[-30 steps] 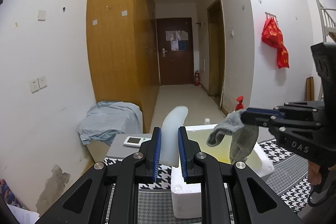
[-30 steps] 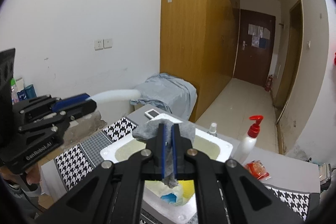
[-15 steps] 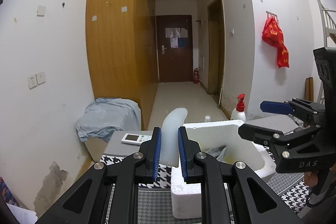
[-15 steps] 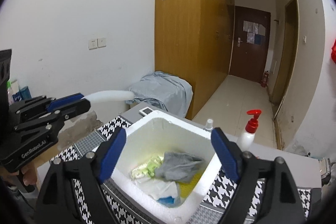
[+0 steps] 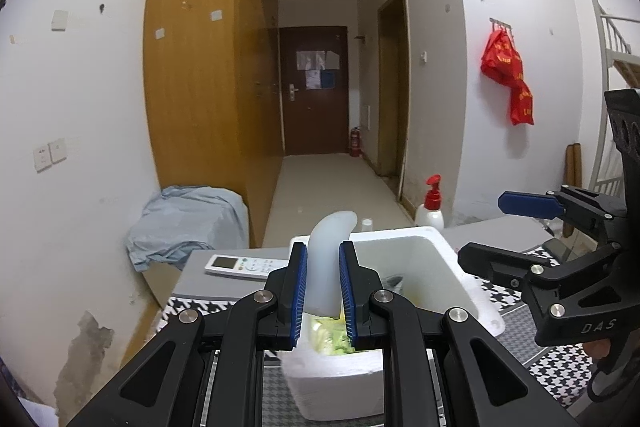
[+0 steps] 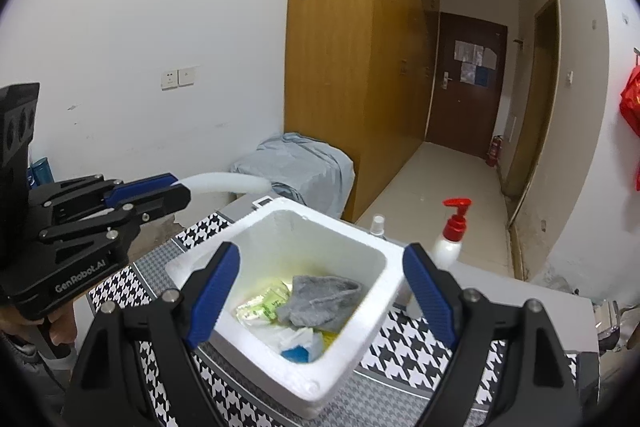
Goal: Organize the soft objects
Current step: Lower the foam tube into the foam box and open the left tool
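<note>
- The left gripper (image 5: pixel 323 291) is clenching a pale, soft curved tube (image 5: pixel 330 259); the blue pads are pressing on both of its sides, and the rounded tip is bending over above the fingers.
- Seen from the right wrist, that tube (image 6: pixel 228 183) is sticking out past the left gripper (image 6: pixel 176 191), hanging in the air off the near left side of the foam box (image 6: pixel 316 383), apart from its rim.
- A hand (image 6: pixel 60 323) is gripping the handle under the left gripper.
- The right gripper (image 6: pixel 320 291) is standing released, jaws spread wide with nothing between them, hovering over the open top of the foam box.
- From the left wrist, the right gripper (image 5: pixel 484 231) is showing side-on to the right of the box, its two fingers well apart.
- Inside the box a grey sock (image 6: pixel 320 299) is lying crumpled on top of a green-and-white packet (image 6: pixel 260 307) and a white bag with a blue patch (image 6: pixel 300 343).
- The box is sitting on a black-and-white houndstooth cloth (image 6: pixel 404 347) covering the table.
- A white pump bottle with a red top (image 6: pixel 452 239) is standing just beyond the far right corner of the box, and a small clear bottle (image 6: pixel 377 225) is standing behind the far rim.
- A white remote control (image 5: pixel 244 265) is lying near the far left edge of the table.
- A heap of pale blue fabric (image 5: pixel 188 223) is resting beyond the table, against the wall beside the wooden wardrobe (image 5: pixel 208 87).
</note>
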{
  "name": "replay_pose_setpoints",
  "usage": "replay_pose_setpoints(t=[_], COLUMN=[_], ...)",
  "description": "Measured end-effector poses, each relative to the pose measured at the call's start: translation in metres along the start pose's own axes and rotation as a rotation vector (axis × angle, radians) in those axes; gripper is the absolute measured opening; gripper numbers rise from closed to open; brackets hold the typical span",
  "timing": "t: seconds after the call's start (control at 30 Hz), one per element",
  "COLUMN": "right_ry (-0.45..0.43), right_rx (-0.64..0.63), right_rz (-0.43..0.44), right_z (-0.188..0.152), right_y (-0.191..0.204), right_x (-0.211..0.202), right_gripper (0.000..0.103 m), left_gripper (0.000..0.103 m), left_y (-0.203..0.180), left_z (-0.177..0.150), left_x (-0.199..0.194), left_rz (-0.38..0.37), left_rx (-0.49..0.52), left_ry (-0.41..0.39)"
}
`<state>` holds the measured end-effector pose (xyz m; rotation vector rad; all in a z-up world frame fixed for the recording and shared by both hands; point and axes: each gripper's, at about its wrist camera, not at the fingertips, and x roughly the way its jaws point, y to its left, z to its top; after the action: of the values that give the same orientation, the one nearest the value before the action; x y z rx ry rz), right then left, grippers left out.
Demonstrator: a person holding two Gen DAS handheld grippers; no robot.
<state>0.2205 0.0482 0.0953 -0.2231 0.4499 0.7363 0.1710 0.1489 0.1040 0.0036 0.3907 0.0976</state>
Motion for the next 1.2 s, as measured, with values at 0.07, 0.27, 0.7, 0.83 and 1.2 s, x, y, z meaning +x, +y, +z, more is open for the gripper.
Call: replay_pose_setpoints(t=[0.07, 0.27, 0.7, 0.83, 1.2], right_ry=[0.002, 0.001, -0.004, -0.003, 0.004], right_rx=[0.004, 0.033, 0.079, 0.091, 0.107], right_rz=[-0.006, -0.033, -0.080, -0.081, -0.081], right_z=[-0.002, -0.009, -0.026, -0.029, -0.036], right_y=[-0.003, -0.014, -0.041, -0.045, -0.051], right_x=[-0.002, -0.008, -0.027, -0.028, -0.028], right_gripper=[0.087, 0.087, 0.087, 0.087, 0.087], left_gripper=[0.018, 0.018, 0.018, 0.018, 0.090], left_y=[-0.004, -0.016, -0.033, -0.031, -0.023], left_z=[0.000, 0.002, 0.002, 0.000, 0.003], left_x=[0.002, 0.007, 0.021, 0.024, 0.033], left_rz=[-0.014, -0.051, -0.098, -0.092, -0.023], left_rx=[0.003, 0.011, 0.031, 0.031, -0.007], left_ry=[0.001, 0.005, 0.027, 0.034, 0.002])
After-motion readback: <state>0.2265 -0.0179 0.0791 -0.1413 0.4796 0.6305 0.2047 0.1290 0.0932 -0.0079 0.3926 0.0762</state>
